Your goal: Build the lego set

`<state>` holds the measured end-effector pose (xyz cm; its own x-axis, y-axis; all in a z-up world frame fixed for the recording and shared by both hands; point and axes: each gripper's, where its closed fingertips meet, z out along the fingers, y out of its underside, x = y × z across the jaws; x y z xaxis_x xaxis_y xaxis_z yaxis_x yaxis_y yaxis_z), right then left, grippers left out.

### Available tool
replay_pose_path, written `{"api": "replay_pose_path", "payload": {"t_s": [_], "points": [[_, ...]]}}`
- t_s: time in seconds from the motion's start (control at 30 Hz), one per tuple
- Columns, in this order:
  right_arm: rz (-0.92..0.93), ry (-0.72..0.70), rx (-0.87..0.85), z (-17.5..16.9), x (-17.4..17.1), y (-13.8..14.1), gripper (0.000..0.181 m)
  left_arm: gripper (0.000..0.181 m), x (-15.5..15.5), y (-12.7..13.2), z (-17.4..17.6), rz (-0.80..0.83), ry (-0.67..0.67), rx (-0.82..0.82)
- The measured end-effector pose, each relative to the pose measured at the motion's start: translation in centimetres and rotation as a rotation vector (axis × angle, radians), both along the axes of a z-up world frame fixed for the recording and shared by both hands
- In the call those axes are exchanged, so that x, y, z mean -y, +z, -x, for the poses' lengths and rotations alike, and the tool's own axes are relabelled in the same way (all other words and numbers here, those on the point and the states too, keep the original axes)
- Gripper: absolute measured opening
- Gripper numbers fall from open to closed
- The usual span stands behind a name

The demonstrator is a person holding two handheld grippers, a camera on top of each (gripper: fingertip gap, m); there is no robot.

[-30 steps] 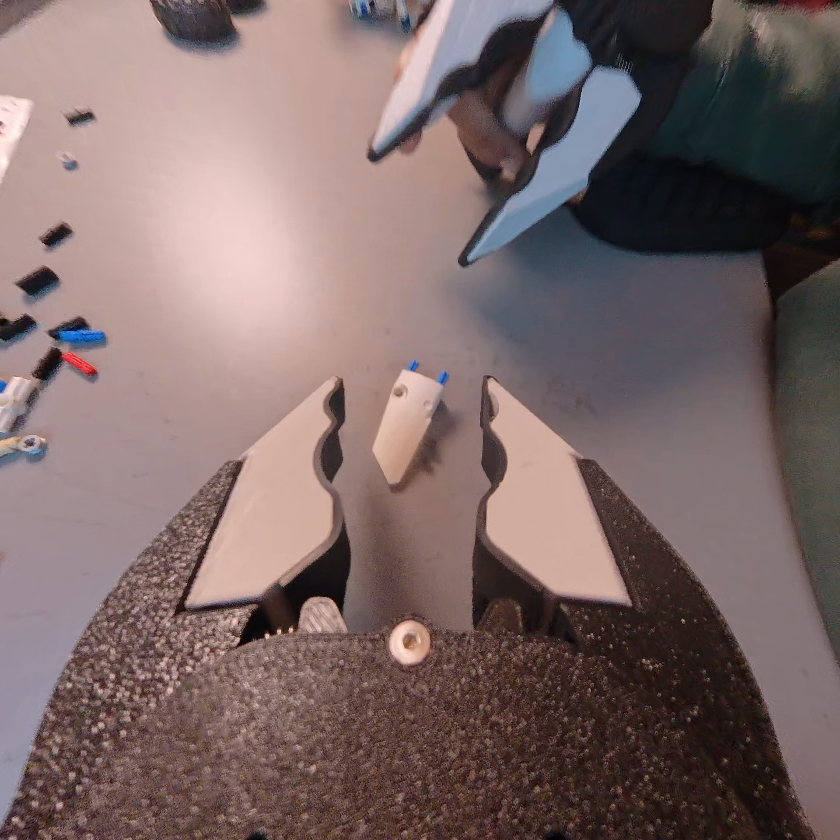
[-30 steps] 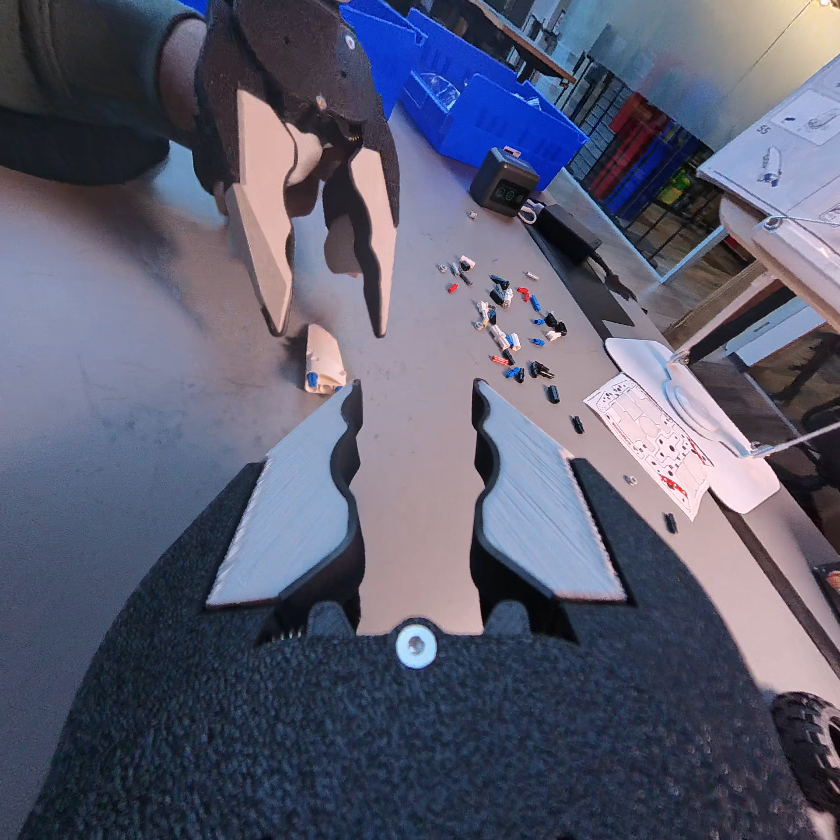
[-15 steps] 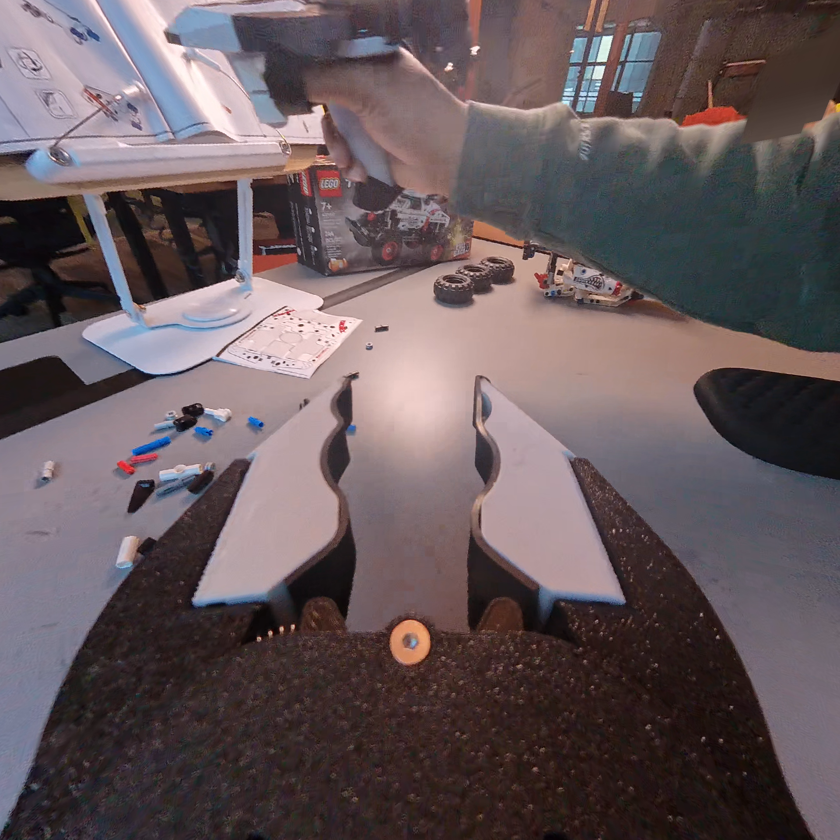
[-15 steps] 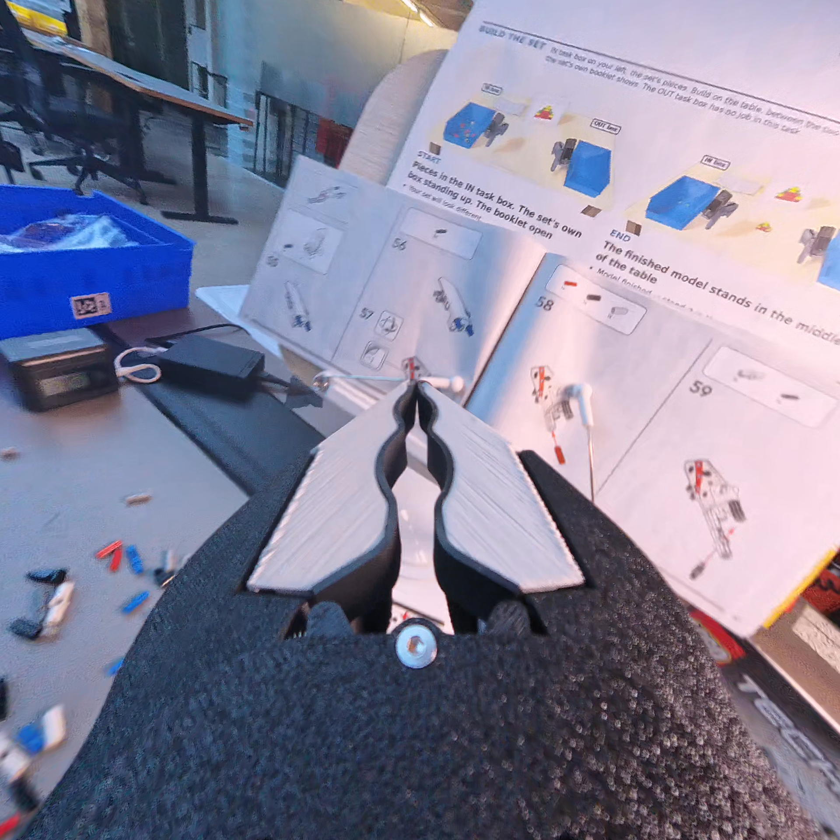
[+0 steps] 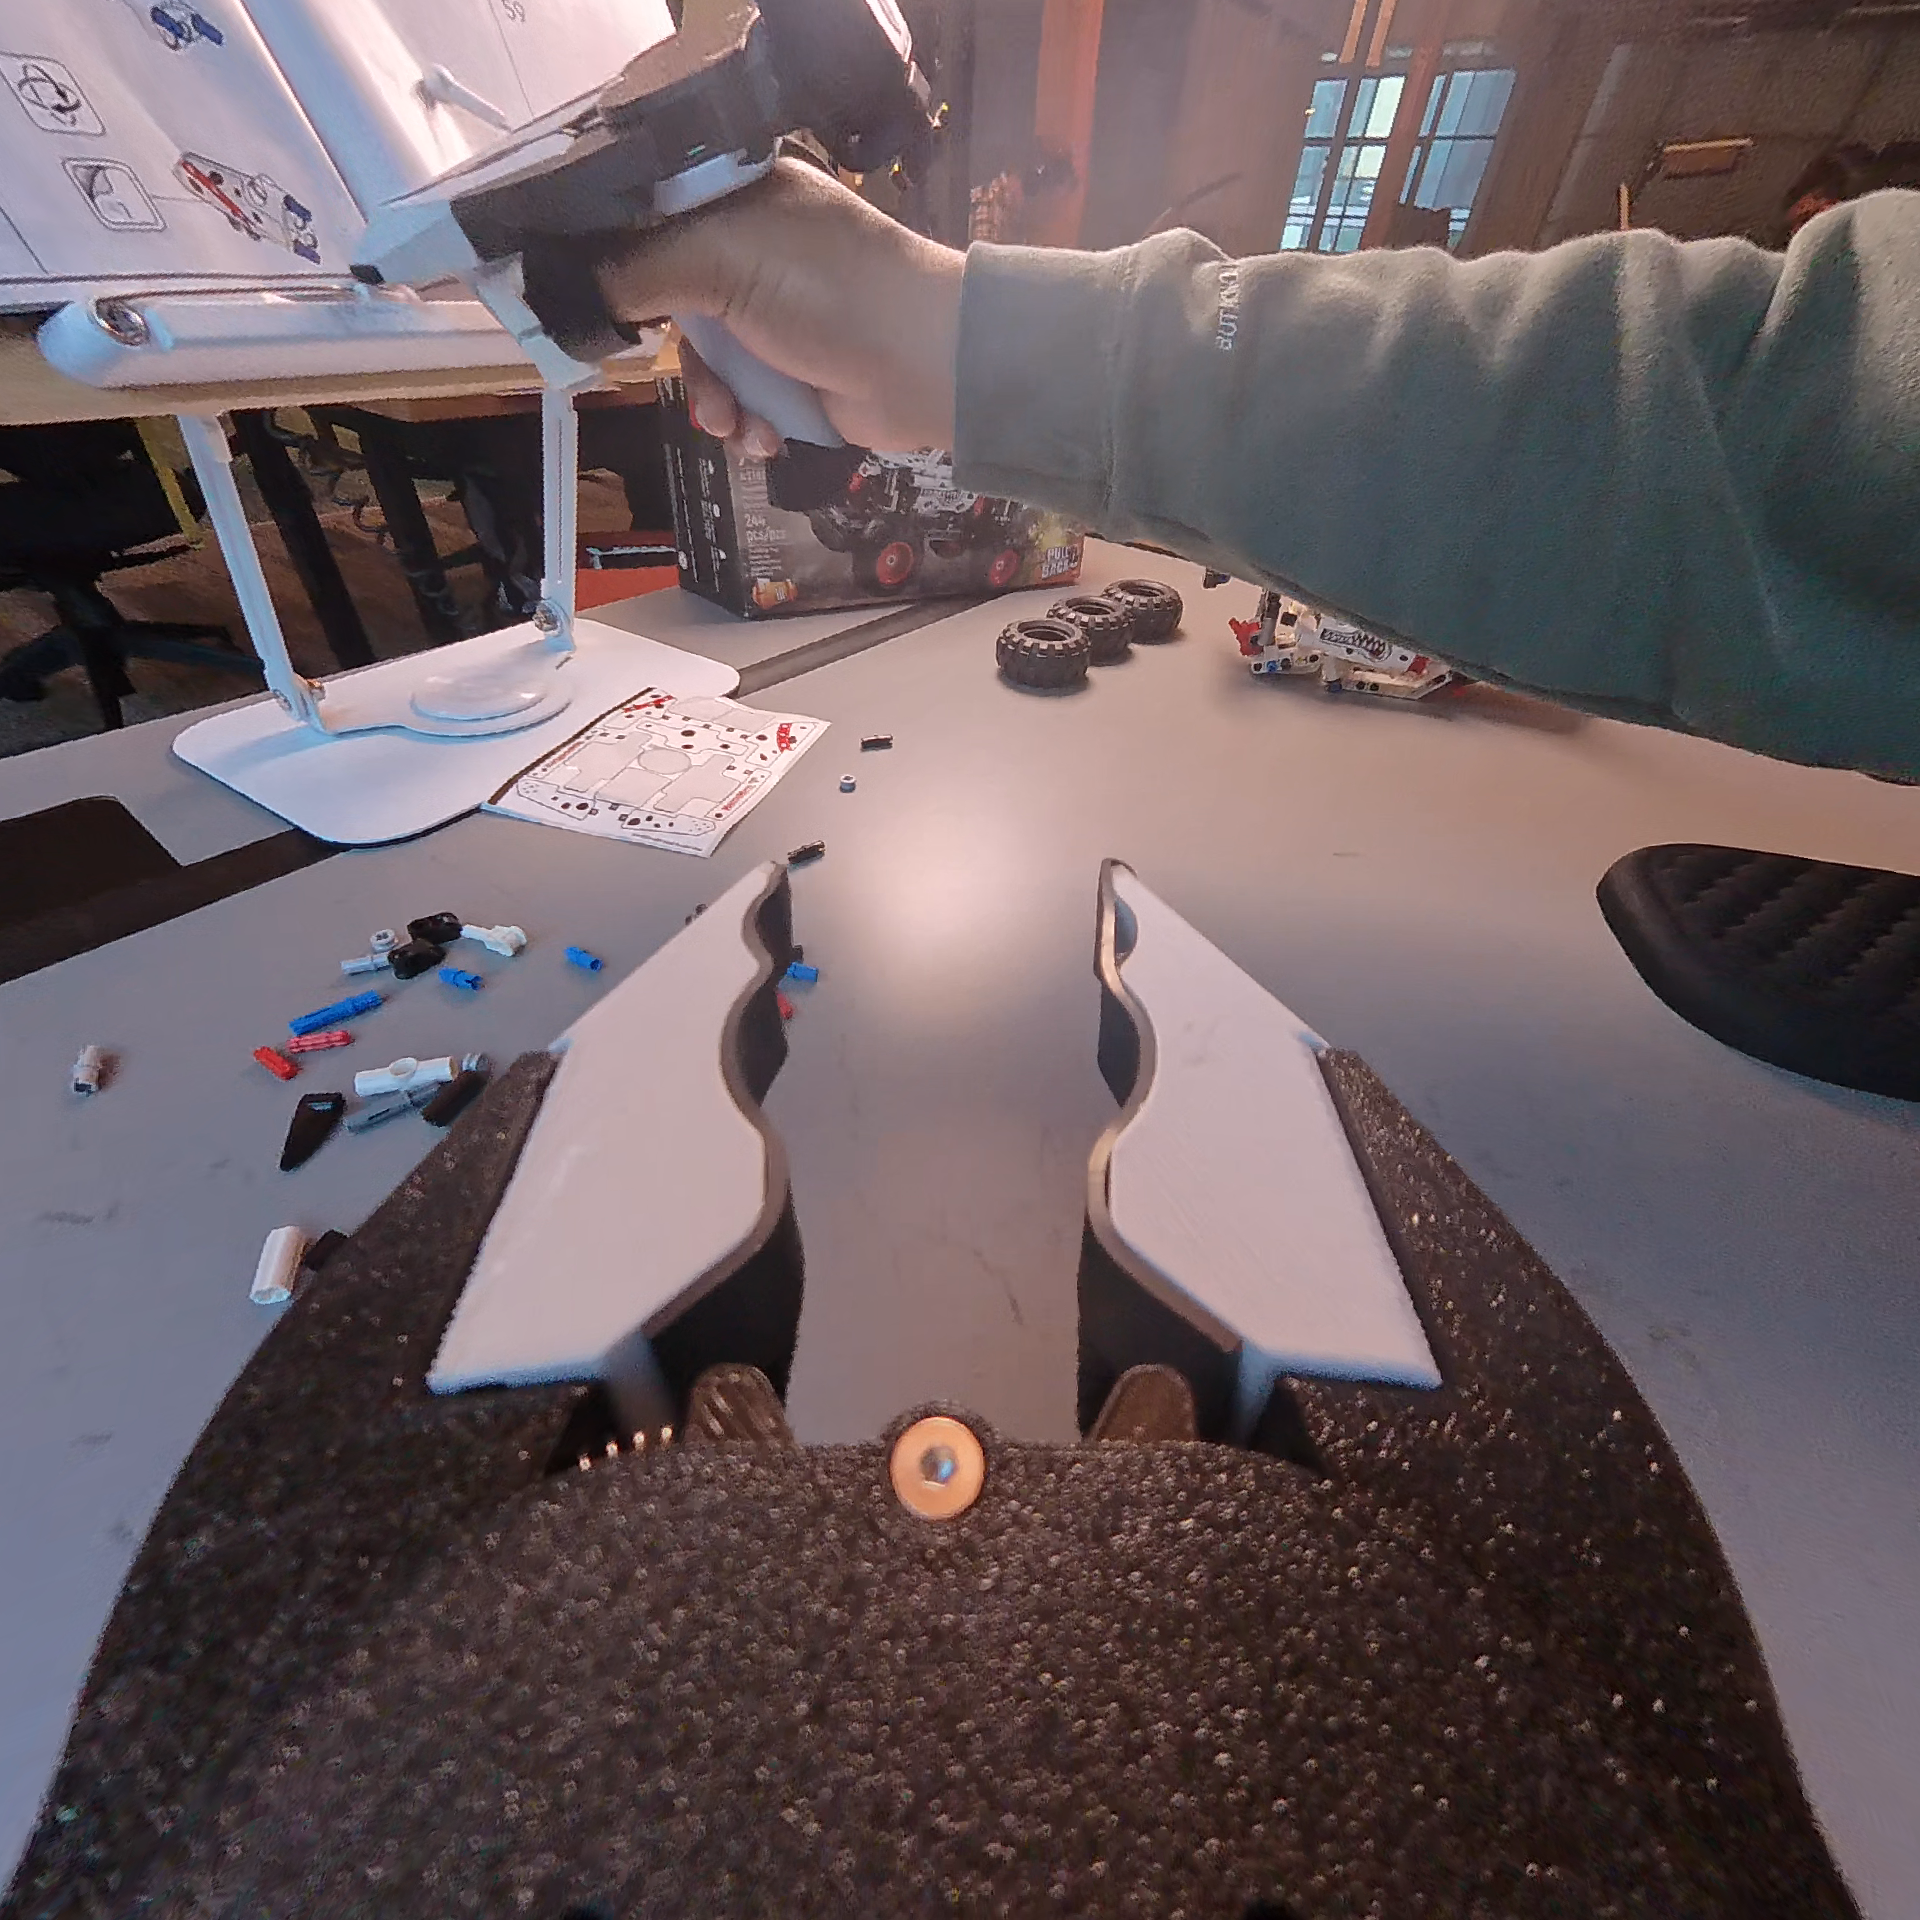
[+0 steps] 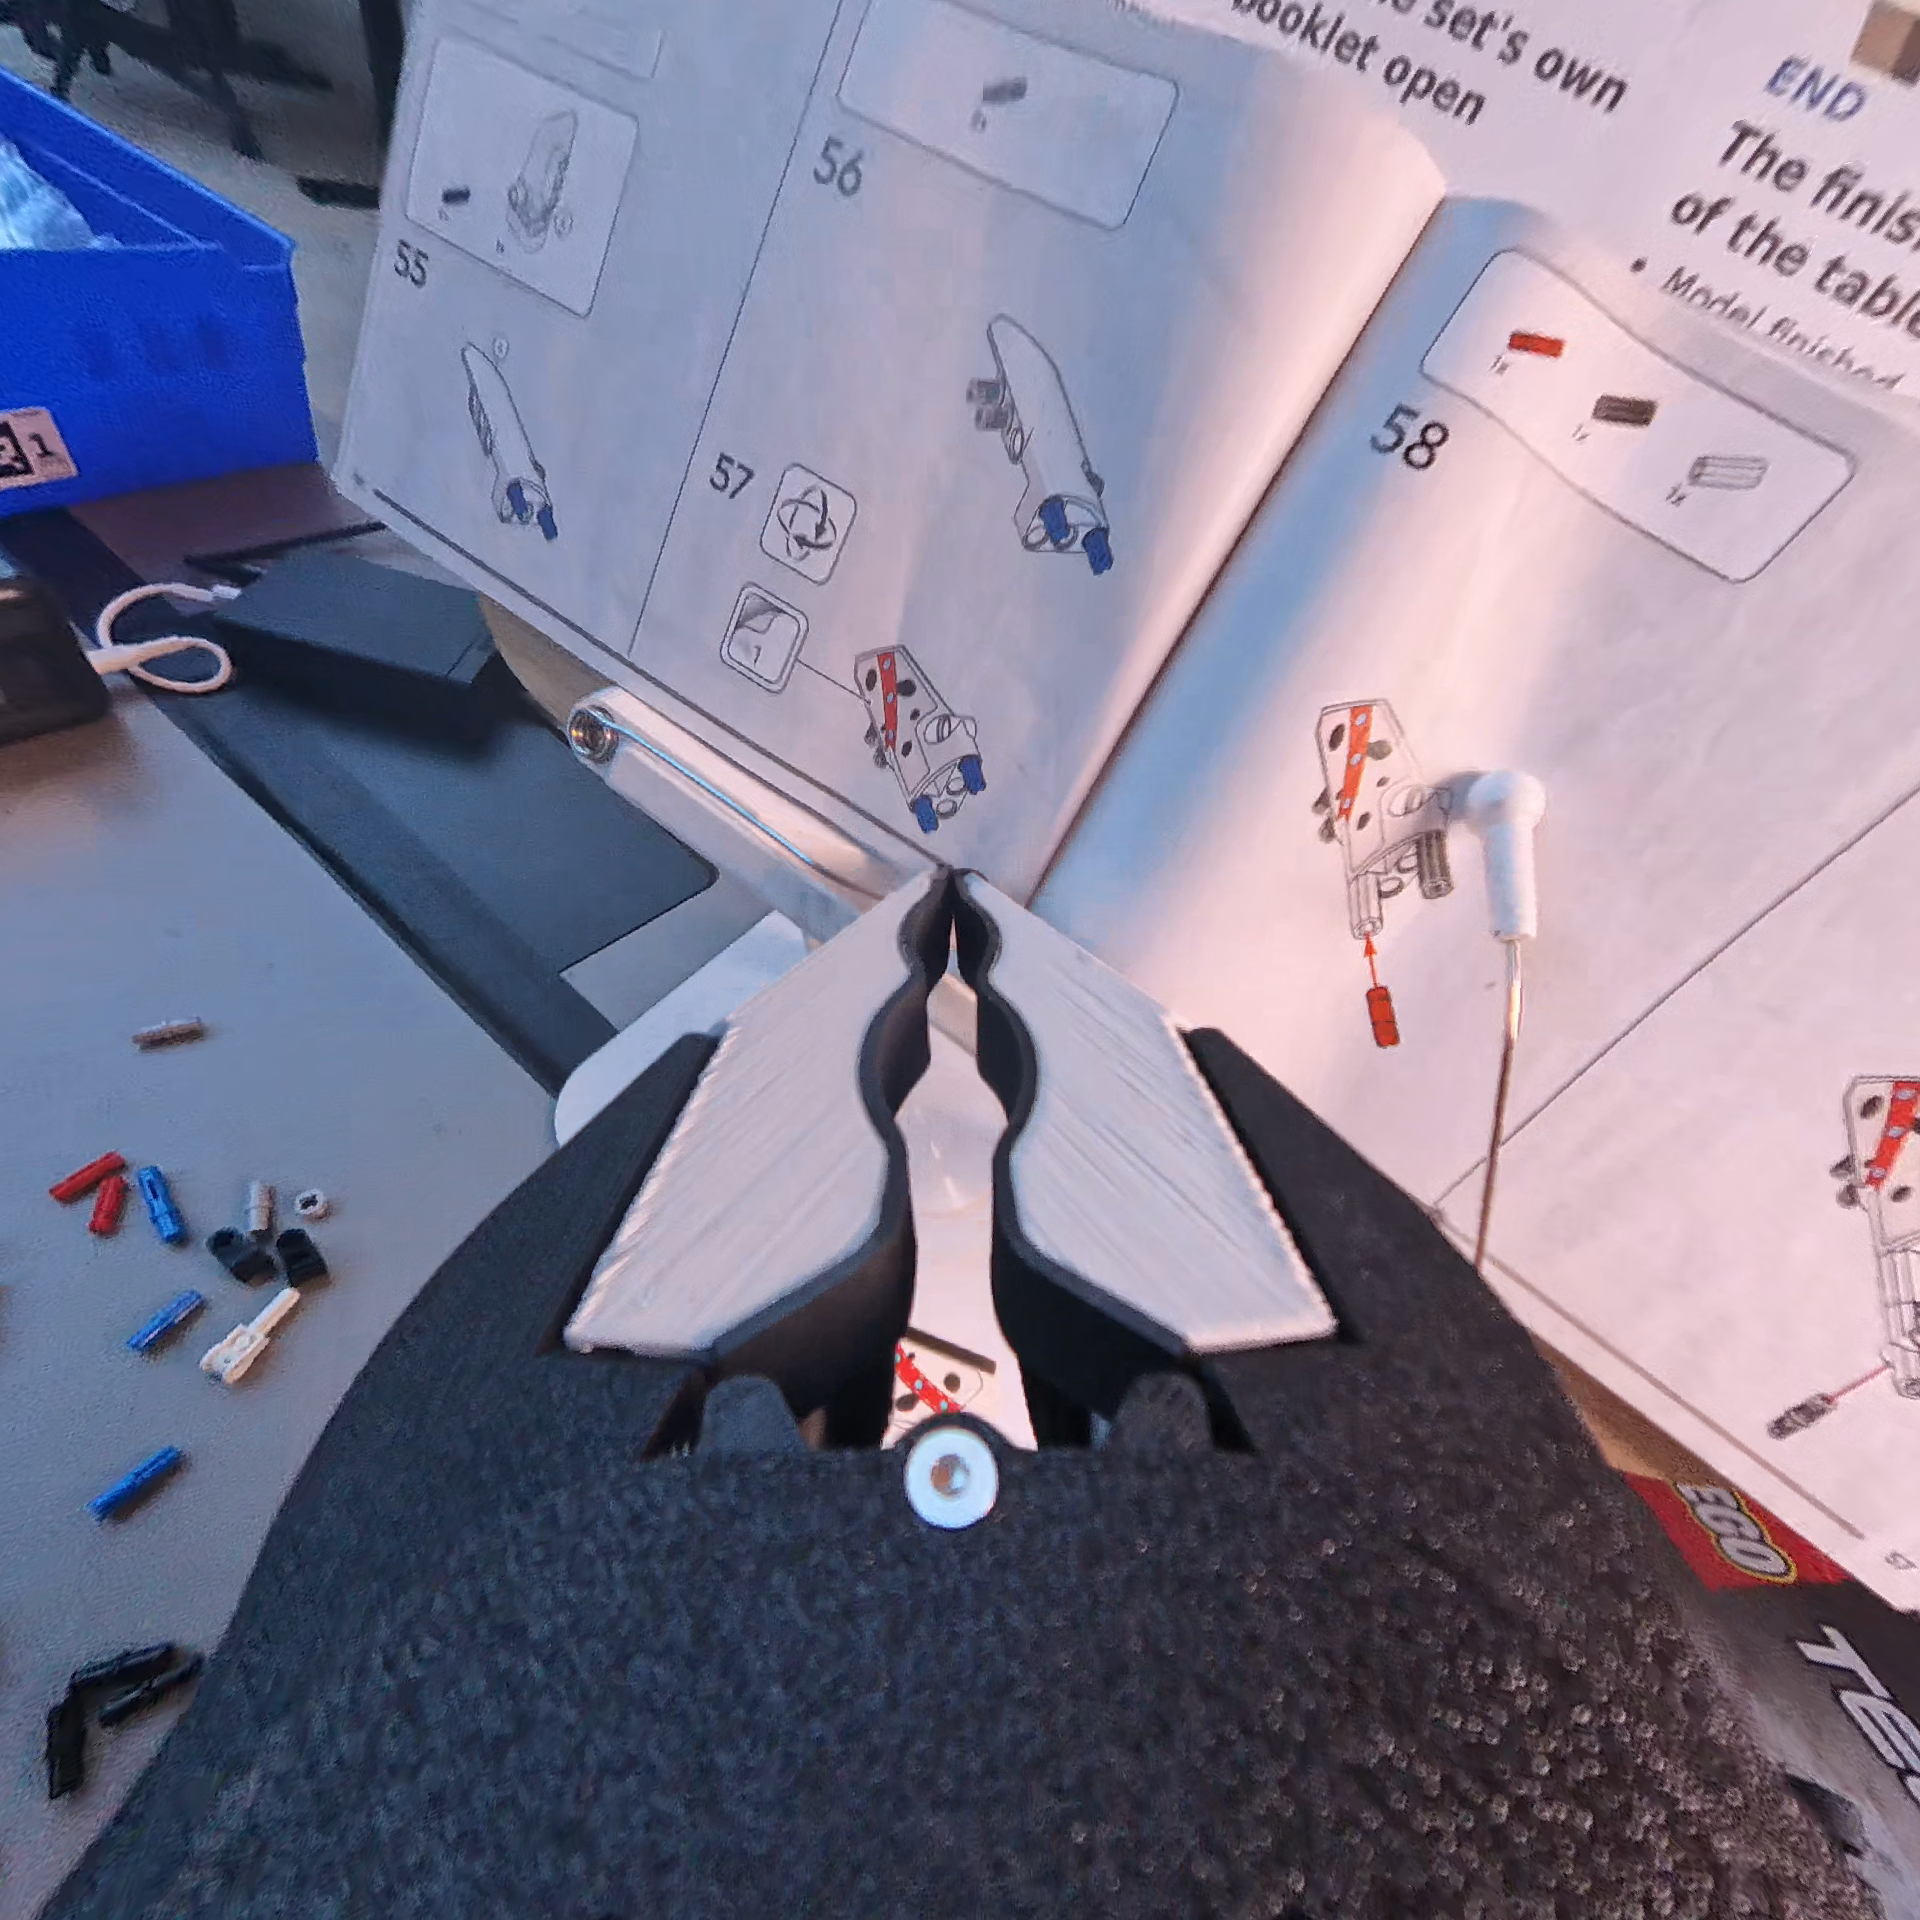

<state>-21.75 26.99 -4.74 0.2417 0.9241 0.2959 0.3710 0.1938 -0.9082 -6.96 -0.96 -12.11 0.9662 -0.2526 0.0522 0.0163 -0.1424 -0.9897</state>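
Observation:
My left gripper (image 5: 943, 873) is open and empty, held low over the grey table (image 5: 1247, 935). Loose small lego pieces (image 5: 395, 997) lie to its left. Several black tyres (image 5: 1086, 629) and a partly built white model (image 5: 1340, 655) stand at the far side. My right gripper (image 6: 951, 878) is shut, its tips at the bottom edge of the open instruction booklet (image 6: 1039, 416) near the fold. I cannot tell whether it pinches a page. It also shows in the left wrist view (image 5: 644, 166), held by a hand up at the booklet.
The booklet rests on a white stand (image 5: 416, 727) with a sticker sheet (image 5: 665, 774) beside its base. The lego box (image 5: 862, 540) stands behind. A black pad (image 5: 1766, 956) lies at the right. A green sleeve (image 5: 1455, 436) crosses above the table. A blue bin (image 6: 135, 343) and a black adapter (image 6: 353, 634) are at the left. Left tips to right tips: about 35 centimeters. My right gripper is the nearer one to the black adapter (image 6: 353, 634): about 35 centimeters, against 40 centimeters.
My left gripper lifted away from the white panel piece, which is out of view now. My right gripper rose to the booklet, closed, and moved closer to its bottom edge.

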Motion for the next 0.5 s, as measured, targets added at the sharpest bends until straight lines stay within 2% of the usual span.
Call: {"api": "replay_pose_path", "payload": {"t_s": [0.1, 0.23, 0.3, 0.37, 0.43, 0.5], "points": [[-0.034, 0.014, -0.085, -0.4, 0.2, 1.0, 0.0, 0.06, 0.0, 0.0, 0.1, -0.002, 0.006, -0.004], [-0.066, 0.086, -0.259, -2.0, 2.2, 3.5, 0.014, 0.064, -0.1, -0.2, 0.5, 0.003, 0.024, 0.002], [-0.064, 0.123, -0.294, -3.2, 3.3, 3.3, 0.016, 0.066, -0.1, -0.1, 0.8, 0.004, 0.035, 0.009], [-0.042, 0.163, -0.224, -4.4, 4.2, 0.9, 0.017, 0.066, 0.0, 0.0, 0.9, 0.003, 0.039, 0.018], [0.02, 0.198, -0.045, -5.7, 4.5, -3.7, 0.024, 0.065, 0.0, 0.0, 1.0, 0.009, 0.037, 0.031], [0.097, 0.152, 0.127, -7.5, 3.4, -8.1, 0.031, 0.065, 0.0, 0.0, 0.9, 0.014, 0.029, 0.042]]}}
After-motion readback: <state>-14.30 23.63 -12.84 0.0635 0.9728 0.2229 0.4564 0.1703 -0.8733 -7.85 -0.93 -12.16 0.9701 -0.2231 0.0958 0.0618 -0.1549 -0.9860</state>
